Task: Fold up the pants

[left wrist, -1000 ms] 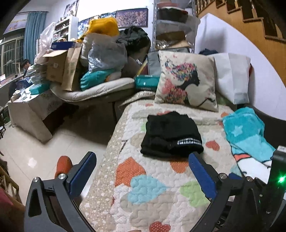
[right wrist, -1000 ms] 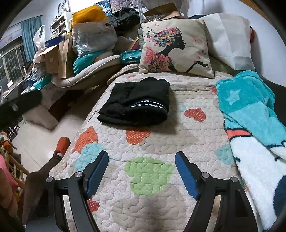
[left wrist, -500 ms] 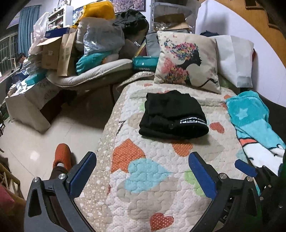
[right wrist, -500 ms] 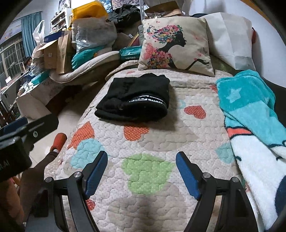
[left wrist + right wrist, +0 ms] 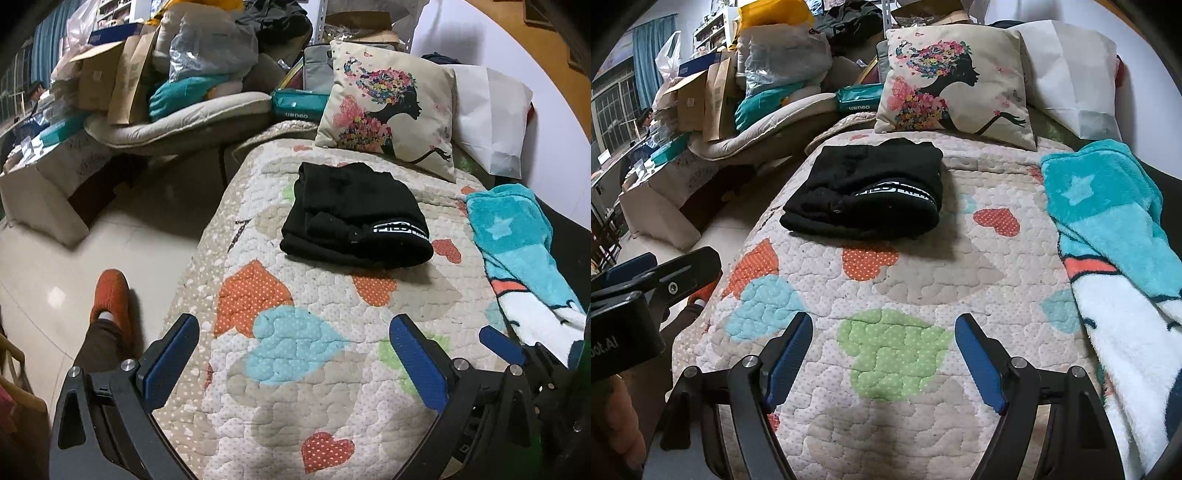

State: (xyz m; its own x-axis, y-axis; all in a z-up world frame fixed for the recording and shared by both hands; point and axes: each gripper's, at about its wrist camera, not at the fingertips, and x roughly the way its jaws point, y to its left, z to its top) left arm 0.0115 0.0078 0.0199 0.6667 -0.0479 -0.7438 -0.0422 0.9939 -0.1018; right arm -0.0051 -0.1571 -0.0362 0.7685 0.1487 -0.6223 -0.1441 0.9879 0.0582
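Resting place of garment: the folded black fabric pants with a white-lettered waistband (image 5: 354, 218) lie as a compact bundle on the quilted cream bedspread with coloured heart patches (image 5: 303, 354), toward its far end.
Pants, neighbours: just in front of the square cushion printed with a flower-haired woman's silhouette (image 5: 388, 110); well apart from both grippers; waistband turned toward the cameras.
Left gripper (image 5: 295, 358): blue-padded fingers spread wide, nothing between them, held above the near part of the bedspread.
Right gripper (image 5: 884, 354): blue-padded fingers likewise spread wide and empty, above the green patch; one of its fingers shows at the right edge of the left wrist view.
Right side of bed: a fluffy turquoise, white and coral blanket with a star motif (image 5: 1108, 229) lies along the edge.
Left of bed: an orange slipper on the person's foot (image 5: 110, 295) stands on the pale tiled floor (image 5: 55, 258).
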